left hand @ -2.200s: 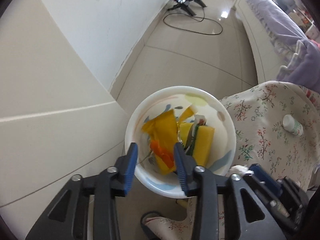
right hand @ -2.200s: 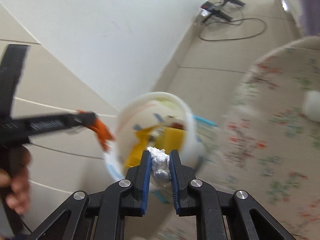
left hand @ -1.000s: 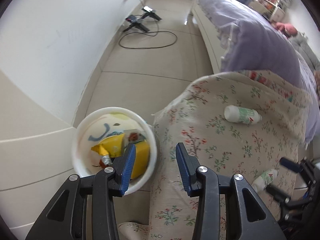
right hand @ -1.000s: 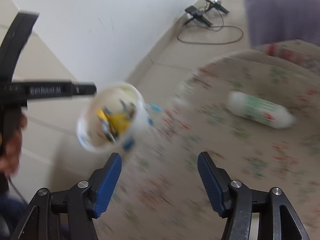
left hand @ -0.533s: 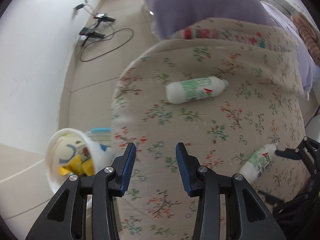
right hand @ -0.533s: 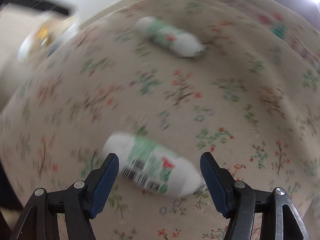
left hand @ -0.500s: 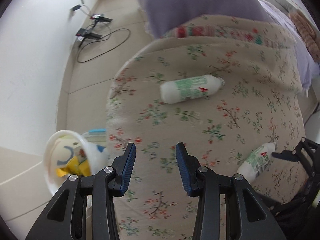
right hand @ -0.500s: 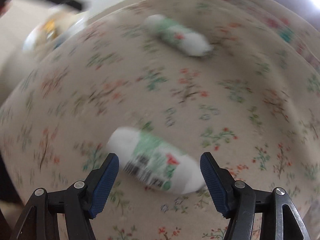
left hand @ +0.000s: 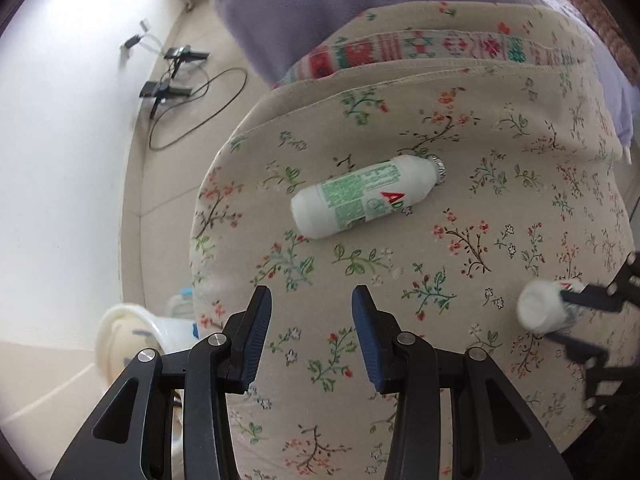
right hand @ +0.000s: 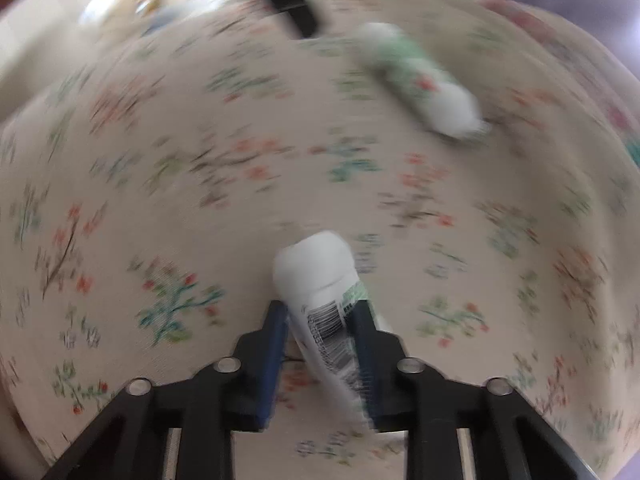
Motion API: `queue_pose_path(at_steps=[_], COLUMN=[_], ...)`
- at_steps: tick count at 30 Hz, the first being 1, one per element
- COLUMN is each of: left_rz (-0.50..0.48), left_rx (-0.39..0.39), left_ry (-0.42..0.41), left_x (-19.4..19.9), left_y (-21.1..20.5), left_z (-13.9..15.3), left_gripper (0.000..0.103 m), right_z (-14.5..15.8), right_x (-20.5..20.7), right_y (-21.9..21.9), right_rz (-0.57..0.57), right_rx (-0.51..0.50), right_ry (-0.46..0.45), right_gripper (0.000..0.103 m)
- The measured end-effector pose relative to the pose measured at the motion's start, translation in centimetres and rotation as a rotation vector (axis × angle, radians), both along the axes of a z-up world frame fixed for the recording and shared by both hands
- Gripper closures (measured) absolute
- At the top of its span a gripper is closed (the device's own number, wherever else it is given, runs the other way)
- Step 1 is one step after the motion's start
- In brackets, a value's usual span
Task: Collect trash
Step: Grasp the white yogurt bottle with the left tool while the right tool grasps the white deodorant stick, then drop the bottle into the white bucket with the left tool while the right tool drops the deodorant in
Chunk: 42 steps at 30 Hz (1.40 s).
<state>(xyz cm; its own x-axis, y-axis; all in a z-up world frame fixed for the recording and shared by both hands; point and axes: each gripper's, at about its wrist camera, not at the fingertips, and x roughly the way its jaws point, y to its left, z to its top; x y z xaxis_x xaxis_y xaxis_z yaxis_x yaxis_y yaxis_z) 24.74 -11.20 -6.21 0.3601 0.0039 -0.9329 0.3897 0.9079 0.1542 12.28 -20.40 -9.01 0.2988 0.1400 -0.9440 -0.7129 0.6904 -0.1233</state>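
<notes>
The right gripper (right hand: 322, 320) was closing its jaws on a white bottle (right hand: 320, 300), whose sides already sat against the blue pads (right hand: 276, 336). That bottle's long axis ran along the fingers, its flat base pointing away from the camera over the floral cloth (right hand: 200, 200); the view was blurred.

A second bottle (left hand: 366, 199) lay on its side on the cloth (left hand: 460, 380), ahead of the left gripper (left hand: 308, 336) and apart from it. Its long axis ran slantwise, silver-capped neck to the upper right, base to the lower left.

The left gripper's jaws stood partly apart with only cloth between them. A white bin (left hand: 120, 330) stood on the floor, beside the cloth's left edge.
</notes>
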Motion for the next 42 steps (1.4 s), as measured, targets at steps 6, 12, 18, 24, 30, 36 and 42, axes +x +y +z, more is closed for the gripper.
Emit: queue_pose_path(at_steps=[6, 12, 18, 24, 30, 36, 42], left_rz=[-0.195, -0.287, -0.265, -0.193, -0.105, -0.055, 0.007], left_rx=[0.143, 0.307, 0.317, 0.15, 0.023, -0.118, -0.263], left_ry=[-0.115, -0.152, -0.154, -0.088, -0.052, -0.019, 0.003], left_x=[-0.1, 1.3, 3.8, 5.3, 5.1, 4.7, 2.8], left_y=[-4.9, -8.4, -8.7, -7.2, -4.5, -1.2, 3.1], left_z=[-1.3, -4.1, -5.3, -4.0, -2.2, 0.0, 2.9], left_gripper=[0.05, 0.048, 0.048, 0.053, 0.063, 0.064, 0.064], right_z=[2.2, 4.7, 5.1, 5.1, 4.4, 4.6, 5.6], right_x=[2.0, 1.9, 1.9, 2.4, 3.0, 3.2, 3.2], right_y=[-4.9, -8.2, -8.6, -9.4, -10.7, -11.2, -11.2], right_rz=[-0.189, -0.374, -0.445, -0.52, -0.604, -0.649, -0.665], right_rx=[0.125, 0.3, 0.39, 0.441, 0.453, 0.464, 0.515], right_ry=[0.042, 0.07, 0.098, 0.121, 0.142, 0.134, 0.129], right_gripper=[0.079, 0.079, 0.079, 0.079, 0.079, 0.079, 0.079])
